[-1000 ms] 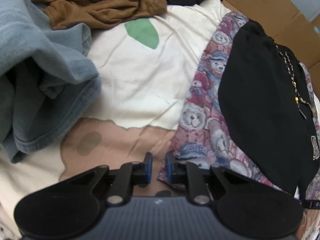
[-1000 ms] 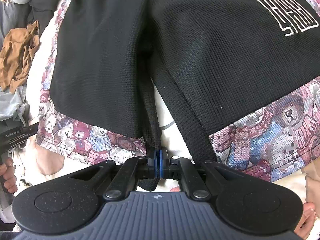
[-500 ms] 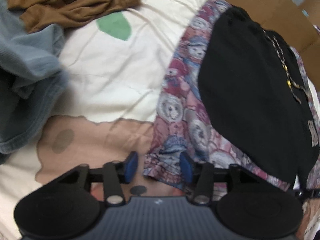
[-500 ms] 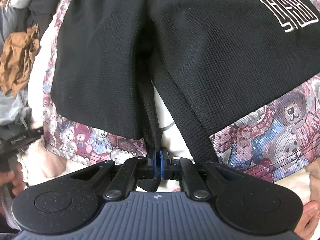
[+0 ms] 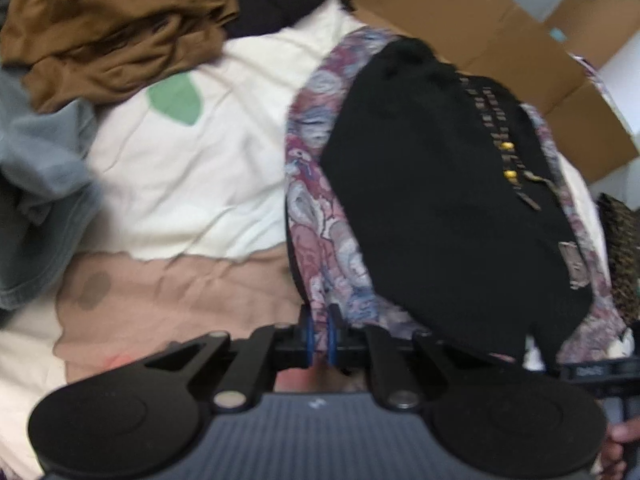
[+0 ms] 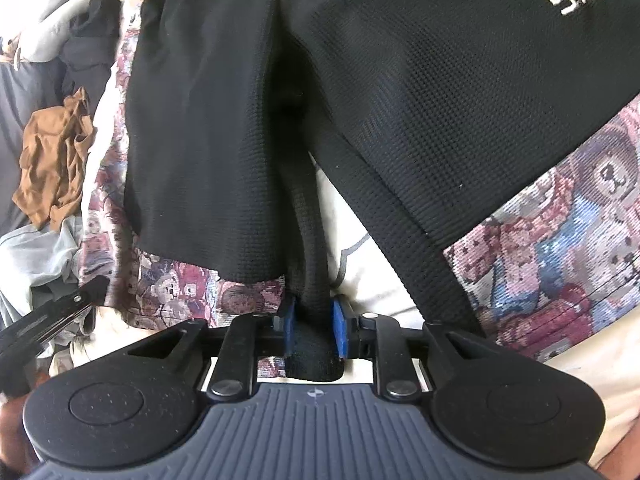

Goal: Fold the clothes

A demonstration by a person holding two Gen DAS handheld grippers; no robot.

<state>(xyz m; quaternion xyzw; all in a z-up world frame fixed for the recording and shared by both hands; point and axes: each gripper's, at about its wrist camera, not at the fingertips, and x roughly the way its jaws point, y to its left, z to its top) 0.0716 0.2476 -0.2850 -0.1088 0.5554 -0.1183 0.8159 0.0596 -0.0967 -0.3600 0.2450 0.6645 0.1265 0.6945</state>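
A black waffle-knit garment (image 5: 432,208) with a beaded drawstring lies on a bear-print garment (image 5: 316,248) spread over the bed. My left gripper (image 5: 320,336) is shut on the near corner of the bear-print hem, which is raised a little off the sheet. From the right wrist, the black garment (image 6: 440,80) fills the view, with the bear-print fabric (image 6: 560,240) showing below it. My right gripper (image 6: 314,330) has its jaws opening. A narrow black strip (image 6: 312,280) of the garment lies loose between the blue pads.
A cream sheet (image 5: 192,184) with green and tan patches covers the bed. A crumpled brown garment (image 5: 112,36) and a blue-grey one (image 5: 36,168) lie at the left. A cardboard box (image 5: 460,20) stands behind. The other gripper's body (image 6: 52,316) shows at the left edge.
My left gripper opened around the bear-print corner, then shut on it and lifted it. The right jaws, shut on the black strip before, have parted.
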